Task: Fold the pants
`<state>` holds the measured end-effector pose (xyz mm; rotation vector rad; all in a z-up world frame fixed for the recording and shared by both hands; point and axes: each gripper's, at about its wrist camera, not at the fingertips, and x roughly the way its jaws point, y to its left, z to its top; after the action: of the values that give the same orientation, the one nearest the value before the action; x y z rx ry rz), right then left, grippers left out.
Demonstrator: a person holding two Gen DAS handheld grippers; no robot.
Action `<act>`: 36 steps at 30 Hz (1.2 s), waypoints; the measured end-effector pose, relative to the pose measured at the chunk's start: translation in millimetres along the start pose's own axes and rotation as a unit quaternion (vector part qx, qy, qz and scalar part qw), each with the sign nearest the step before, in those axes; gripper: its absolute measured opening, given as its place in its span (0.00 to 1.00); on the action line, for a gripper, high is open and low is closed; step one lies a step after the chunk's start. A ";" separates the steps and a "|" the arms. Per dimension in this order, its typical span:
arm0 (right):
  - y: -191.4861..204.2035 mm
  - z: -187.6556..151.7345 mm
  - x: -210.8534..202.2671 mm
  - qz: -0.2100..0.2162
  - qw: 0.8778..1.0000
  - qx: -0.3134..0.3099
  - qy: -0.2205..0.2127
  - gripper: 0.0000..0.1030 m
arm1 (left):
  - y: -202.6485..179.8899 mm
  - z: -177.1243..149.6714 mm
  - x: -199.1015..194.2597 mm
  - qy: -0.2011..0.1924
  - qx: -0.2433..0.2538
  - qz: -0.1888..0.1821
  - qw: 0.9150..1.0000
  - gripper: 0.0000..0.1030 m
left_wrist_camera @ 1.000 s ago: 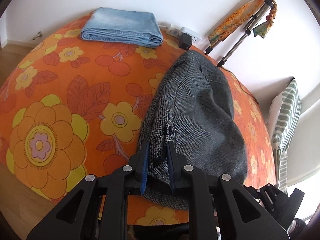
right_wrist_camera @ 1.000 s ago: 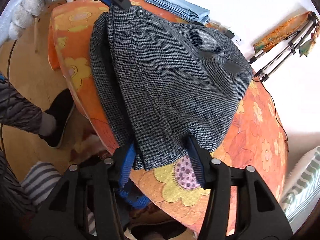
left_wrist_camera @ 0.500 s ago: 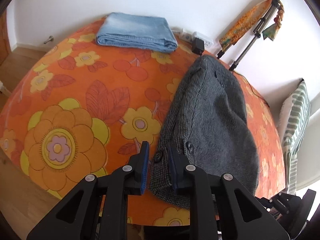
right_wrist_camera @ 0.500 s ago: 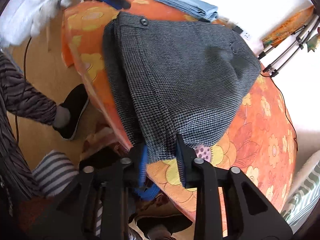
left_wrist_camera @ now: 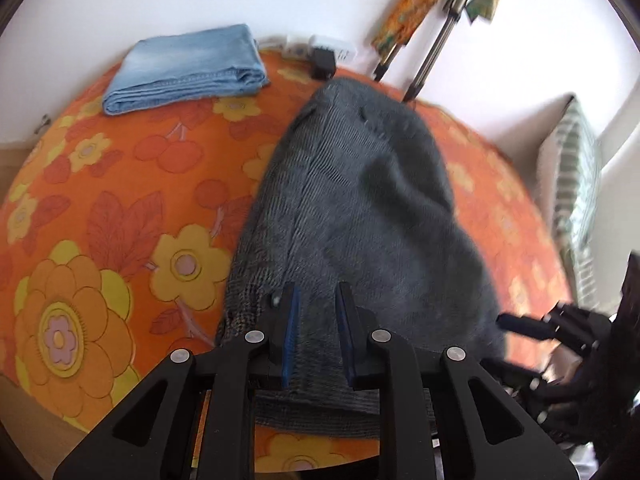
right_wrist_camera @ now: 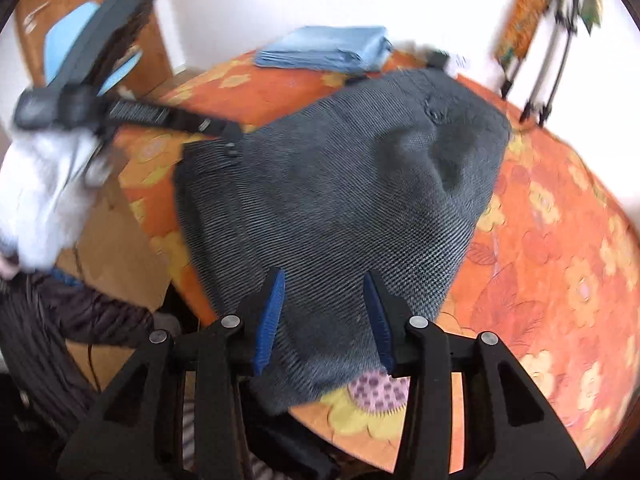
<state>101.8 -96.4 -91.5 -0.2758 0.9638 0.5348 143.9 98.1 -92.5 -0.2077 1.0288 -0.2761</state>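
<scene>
Your grey houndstooth woven pants [left_wrist_camera: 360, 216] lie folded on the orange flower-print surface [left_wrist_camera: 132, 184], which the pictures do not let me name as a bed or a worktop; the bundle runs from the near edge, where its lower end hangs slightly over, toward the far edge by the white wall. No container shows in either view. Your left hand-held gripper [left_wrist_camera: 316, 332] sits at the near-left end of the pants, its blue-padded jaws drawn close together with the grey cloth lying between them; the blur keeps me from telling whether the pads actually press on the cloth or only frame it. Your right hand-held gripper [right_wrist_camera: 324, 316] is at the near-right end of the bundle, and its jaws have just been opening: they stand spread with a clear gap, the grey fabric showing between them but the pads not pinching it. In the right wrist view your left hand-held gripper reaches in from the left to the waistband corner with its dark button [right_wrist_camera: 231, 151]. A folded pair of light blue denim jeans [left_wrist_camera: 184, 68] rests near the far-left edge, well apart from the grey pants. A white power strip with a black plug [left_wrist_camera: 320, 56] lies at the far edge, just beyond the pants' far end.
</scene>
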 end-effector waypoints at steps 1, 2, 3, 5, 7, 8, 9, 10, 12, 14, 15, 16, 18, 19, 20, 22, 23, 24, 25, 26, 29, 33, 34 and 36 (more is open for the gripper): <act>-0.3 -1.2 6.0 0.001 1.000 0.003 0.007 0.42 | 2.1 -3.5 4.6 0.010 0.002 0.010 1.000 0.18; 0.7 -4.3 12.6 0.007 1.000 0.000 0.015 0.42 | 5.1 -6.8 8.2 0.020 0.001 0.014 1.000 0.16; 3.2 -9.3 18.4 0.012 1.000 -0.003 0.026 0.42 | 8.9 -11.0 9.7 0.025 0.000 0.015 1.000 0.09; 5.5 -18.1 25.7 0.017 0.999 -0.012 0.039 0.42 | 14.8 -17.3 8.1 0.023 0.003 0.021 1.000 0.03; 4.8 -26.8 29.6 0.027 0.999 -0.010 0.043 0.42 | 20.6 -22.7 7.0 0.022 -0.005 0.009 1.000 0.02; 4.2 -29.8 29.7 0.032 0.999 -0.007 0.041 0.42 | 21.5 -24.2 6.8 0.021 -0.006 0.007 1.000 0.02; 3.7 -30.9 29.4 0.036 0.999 -0.007 0.040 0.42 | 20.7 -26.3 6.6 0.020 -0.001 0.008 1.000 0.02; 3.0 -30.7 29.7 0.039 0.998 -0.007 0.041 0.42 | 19.6 -27.9 6.1 0.019 0.003 0.010 1.000 0.02; 1.1 -30.9 30.6 0.045 0.998 -0.004 0.043 0.42 | 16.5 -30.3 5.8 0.018 0.012 0.016 1.000 0.02; 2.0 -32.4 30.7 0.047 0.998 -0.010 0.043 0.42 | 18.4 -29.7 5.1 0.019 0.014 0.018 1.000 0.02; 0.9 -31.6 29.8 0.048 0.998 -0.013 0.044 0.42 | 16.9 -28.2 4.2 0.019 0.014 0.019 1.000 0.02; -0.6 -31.4 27.2 0.052 0.998 -0.013 0.044 0.42 | 15.4 -25.9 1.7 0.016 0.016 0.023 0.999 0.02; -7.7 -31.6 15.6 0.075 0.996 0.005 0.038 0.41 | 13.6 -21.4 -6.3 0.005 0.021 0.035 0.999 0.02; -13.1 -32.4 8.8 0.085 0.996 0.016 0.031 0.42 | 11.8 -17.4 -13.0 -0.004 0.022 0.039 0.999 0.02; -19.9 -32.8 1.9 0.091 0.995 0.027 0.022 0.42 | 11.1 -14.5 -16.4 -0.011 0.023 0.039 0.999 0.03; -36.9 -31.3 -10.8 0.086 0.995 0.050 0.002 0.42 | 8.7 -3.6 -25.1 -0.034 0.023 0.037 0.998 0.03; -46.3 -30.0 -15.9 0.084 0.994 0.063 -0.008 0.42 | 8.8 2.0 -26.3 -0.037 0.022 0.032 0.999 0.03; -57.4 -27.8 -19.7 0.080 0.994 0.079 -0.016 0.42 | 7.5 9.6 -26.6 -0.038 0.023 0.025 0.999 0.03; -67.1 -25.5 -22.0 0.075 0.993 0.092 -0.024 0.42 | 5.7 14.3 -26.2 -0.038 0.025 0.023 0.999 0.03; -77.1 -22.3 -22.9 0.067 0.992 0.107 -0.030 0.42 | 3.6 21.8 -24.2 -0.037 0.027 0.024 0.999 0.03; -107.1 -13.8 -18.6 0.050 0.985 0.159 -0.044 0.42 | 0.1 39.1 -15.6 -0.037 0.031 0.023 0.999 0.21; -132.0 -1.5 -0.4 0.050 0.978 0.199 -0.049 0.42 | -4.1 62.8 4.2 -0.029 0.026 0.014 0.999 0.21; -132.9 2.1 3.9 0.047 0.978 0.198 -0.049 0.42 | -6.5 67.5 10.0 -0.027 0.029 0.013 0.999 0.21; -132.1 11.3 13.5 0.050 0.979 0.193 -0.048 0.38 | -10.4 76.6 23.0 -0.021 0.033 0.013 0.999 0.21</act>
<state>188.0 -197.9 -98.1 0.1463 0.9693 0.4364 219.9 84.0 -69.8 -0.1402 0.9787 -0.2808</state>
